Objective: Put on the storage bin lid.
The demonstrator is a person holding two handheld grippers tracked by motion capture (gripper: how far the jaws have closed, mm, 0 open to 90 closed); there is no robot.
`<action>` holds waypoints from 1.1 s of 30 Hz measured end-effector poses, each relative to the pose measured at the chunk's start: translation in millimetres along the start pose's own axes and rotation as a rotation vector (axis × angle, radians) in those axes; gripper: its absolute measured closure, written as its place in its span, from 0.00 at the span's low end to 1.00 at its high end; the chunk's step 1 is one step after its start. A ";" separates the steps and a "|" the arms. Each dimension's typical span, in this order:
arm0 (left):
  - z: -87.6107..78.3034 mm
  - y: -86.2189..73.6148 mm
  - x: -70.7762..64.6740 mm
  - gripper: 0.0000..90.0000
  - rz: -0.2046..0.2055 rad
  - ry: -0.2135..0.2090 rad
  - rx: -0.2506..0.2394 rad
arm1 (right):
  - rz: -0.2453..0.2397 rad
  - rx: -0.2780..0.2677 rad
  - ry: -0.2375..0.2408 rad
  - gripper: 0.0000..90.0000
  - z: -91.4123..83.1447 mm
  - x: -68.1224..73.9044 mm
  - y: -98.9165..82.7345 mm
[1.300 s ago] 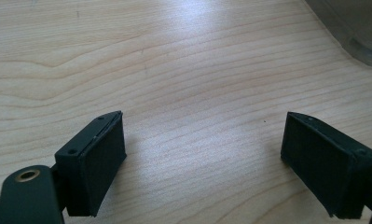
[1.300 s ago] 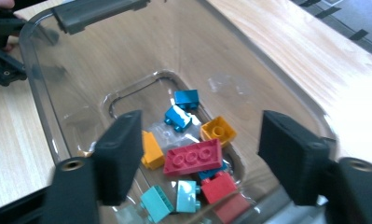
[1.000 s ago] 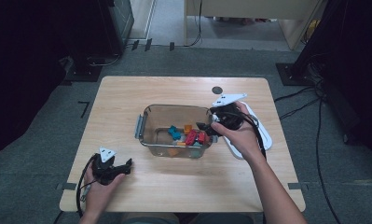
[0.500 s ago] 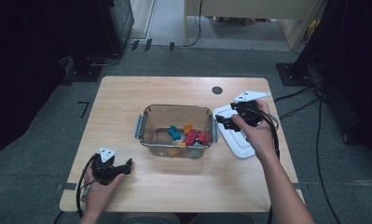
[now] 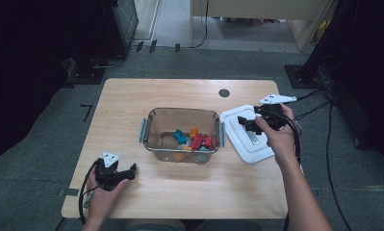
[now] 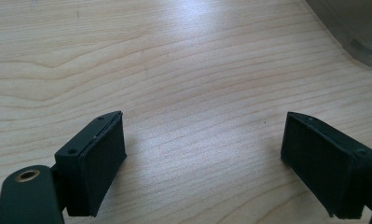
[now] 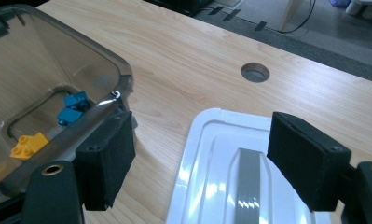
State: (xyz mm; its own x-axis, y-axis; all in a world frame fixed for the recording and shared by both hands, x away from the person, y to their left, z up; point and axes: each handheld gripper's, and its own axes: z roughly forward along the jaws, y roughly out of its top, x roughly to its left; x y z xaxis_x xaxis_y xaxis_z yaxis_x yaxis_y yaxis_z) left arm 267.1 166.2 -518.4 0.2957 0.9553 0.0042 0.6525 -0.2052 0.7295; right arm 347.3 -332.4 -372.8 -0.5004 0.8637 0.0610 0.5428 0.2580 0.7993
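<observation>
Beside the clear plastic container [image 5: 182,134] of coloured bricks [image 5: 197,141], a white rectangular plastic lid [image 5: 242,144] lies flat on the wooden table [image 5: 132,101]. Right gripper [image 5: 245,124] hovers over it, jaws apart and empty, perhaps not touching. Left gripper [image 5: 127,172], released, rests near the front edge.

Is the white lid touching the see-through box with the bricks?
Apart. The high view shows a strip of bare wood between the white lid and the see-through box.
</observation>
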 end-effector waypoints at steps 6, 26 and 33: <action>0.8 0.7 -0.3 0.15 -0.004 0.002 -0.001 | 0.017 0.005 -0.023 0.27 1.3 -8.0 -6.3; 0.8 0.6 -0.3 0.15 -0.005 0.002 -0.001 | 0.091 0.022 -0.136 0.40 27.2 -37.9 -39.2; 0.8 0.5 -0.3 0.15 -0.005 0.002 -0.002 | 0.131 0.057 -0.142 0.51 47.5 -46.3 -54.1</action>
State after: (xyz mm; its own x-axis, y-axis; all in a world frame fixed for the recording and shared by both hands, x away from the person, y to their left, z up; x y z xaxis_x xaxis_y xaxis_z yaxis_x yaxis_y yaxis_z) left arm 267.9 165.7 -518.6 0.2911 0.9567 0.0016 0.6527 -0.1999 0.7308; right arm 373.2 -365.8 -447.3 -0.3250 0.9428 0.0740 0.6363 0.1601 0.7546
